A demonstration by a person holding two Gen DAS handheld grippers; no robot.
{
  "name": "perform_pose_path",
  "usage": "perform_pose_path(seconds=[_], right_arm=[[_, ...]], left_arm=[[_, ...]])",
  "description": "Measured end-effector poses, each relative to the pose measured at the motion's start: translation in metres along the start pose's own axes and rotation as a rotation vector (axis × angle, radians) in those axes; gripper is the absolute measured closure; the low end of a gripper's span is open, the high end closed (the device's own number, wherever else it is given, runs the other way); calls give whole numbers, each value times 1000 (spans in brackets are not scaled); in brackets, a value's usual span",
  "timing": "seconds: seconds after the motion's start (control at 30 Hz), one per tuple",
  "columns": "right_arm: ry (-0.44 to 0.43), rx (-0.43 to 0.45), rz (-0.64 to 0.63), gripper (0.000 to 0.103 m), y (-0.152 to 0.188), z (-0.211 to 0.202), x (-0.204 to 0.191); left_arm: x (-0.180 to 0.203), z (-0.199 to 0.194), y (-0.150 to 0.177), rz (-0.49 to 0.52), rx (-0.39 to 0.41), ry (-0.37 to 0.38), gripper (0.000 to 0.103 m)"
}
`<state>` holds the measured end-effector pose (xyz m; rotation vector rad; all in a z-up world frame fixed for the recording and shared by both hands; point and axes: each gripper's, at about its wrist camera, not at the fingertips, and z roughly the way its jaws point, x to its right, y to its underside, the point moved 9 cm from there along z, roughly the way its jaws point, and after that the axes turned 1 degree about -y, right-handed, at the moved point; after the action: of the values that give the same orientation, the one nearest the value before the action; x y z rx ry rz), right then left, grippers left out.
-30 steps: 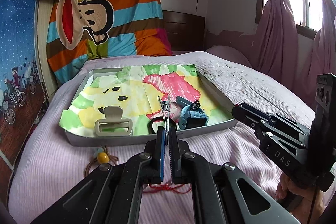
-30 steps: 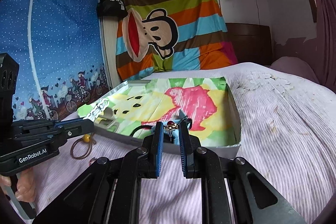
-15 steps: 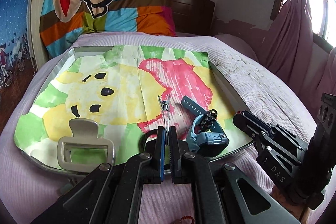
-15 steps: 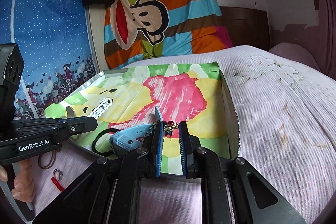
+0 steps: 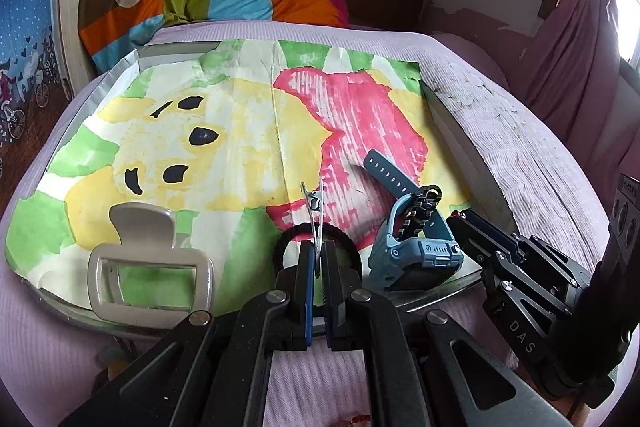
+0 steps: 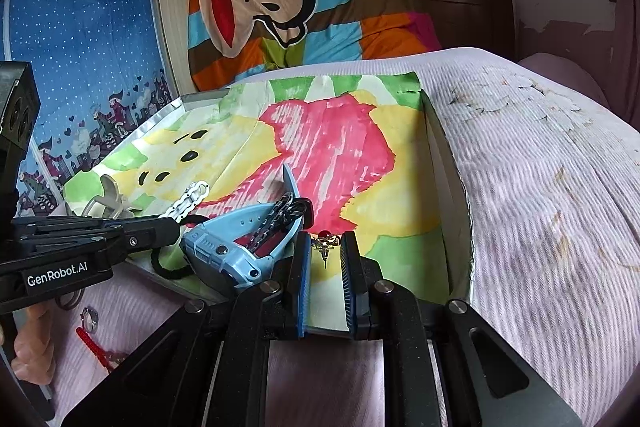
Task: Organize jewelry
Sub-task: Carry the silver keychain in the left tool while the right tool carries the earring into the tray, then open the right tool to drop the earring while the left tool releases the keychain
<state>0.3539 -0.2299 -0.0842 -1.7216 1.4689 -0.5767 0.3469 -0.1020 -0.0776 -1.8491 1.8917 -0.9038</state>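
Left gripper (image 5: 317,251) pinches a silver hair clip (image 5: 314,205) upright above a black hair tie (image 5: 288,239) at the tray's (image 5: 460,131) near edge. Right gripper (image 6: 326,247) clamps a small red-stoned earring (image 6: 325,241) just right of a blue watch (image 6: 224,251). A beige claw clip (image 5: 148,267) lies near-left.

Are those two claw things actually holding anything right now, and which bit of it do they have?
Yes, both. The left gripper pinches a thin silver hair clip by its near end. The right gripper holds a small red-stoned earring by its top, its post hanging down.
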Motion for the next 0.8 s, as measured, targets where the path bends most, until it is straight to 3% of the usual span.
perform_pose_path(seconds=[0.57,0.63,0.8], right_arm=[[-18,-12,7,89,3,-1,1],[-26,3,12,87,2,-3,2],[-32,81,30,66,-1,-20,6]], left_arm=[[4,-2,2,15,8,9,99],[3,-6,3,19,27,6,99],[-6,-23,8,-22,87,37,88]])
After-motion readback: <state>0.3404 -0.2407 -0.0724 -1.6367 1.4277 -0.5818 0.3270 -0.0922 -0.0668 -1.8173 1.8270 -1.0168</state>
